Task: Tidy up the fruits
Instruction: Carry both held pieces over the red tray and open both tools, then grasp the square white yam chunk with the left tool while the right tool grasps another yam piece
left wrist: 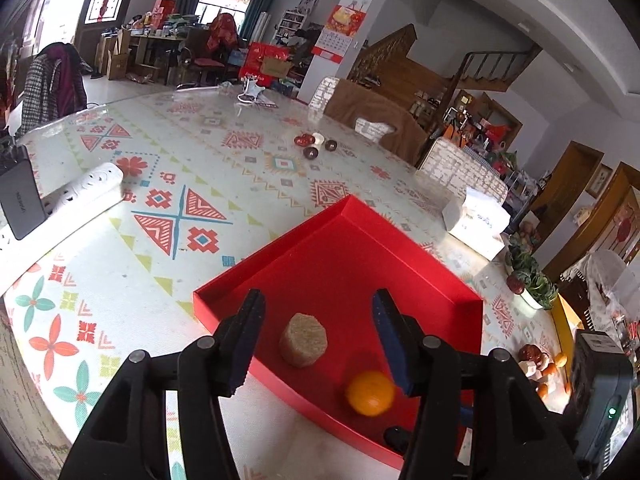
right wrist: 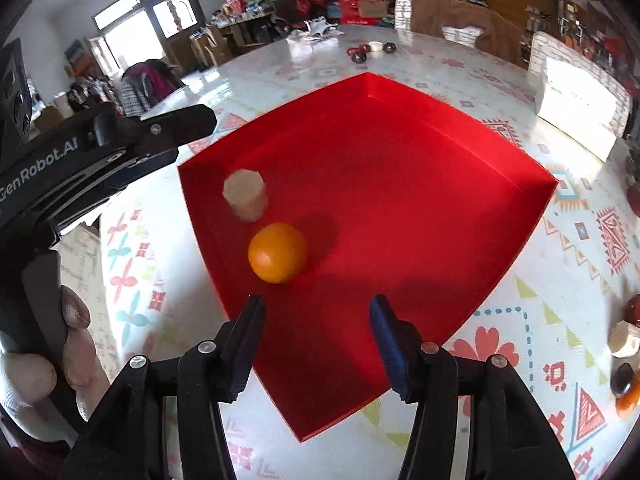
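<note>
1. Patterned table (left wrist: 168, 184) carried a white power strip (left wrist: 60, 208), a tissue box (left wrist: 476, 220) and a far cluster of small dark and red fruits (left wrist: 316, 146).
2. Red tray (right wrist: 500, 240) lay near the table edge, holding an orange (right wrist: 277, 253) and, just beside it, a tan faceted block (right wrist: 245, 195), blurred in the right wrist view.
3. More fruits (right wrist: 626, 344) sat outside the tray, cut off at the frame edge.
4. Left gripper (left wrist: 318, 340) was spread wide, empty, over the tray's near side.
5. Right gripper (right wrist: 316, 346) was likewise agape, holding nothing, above the tray.
</note>
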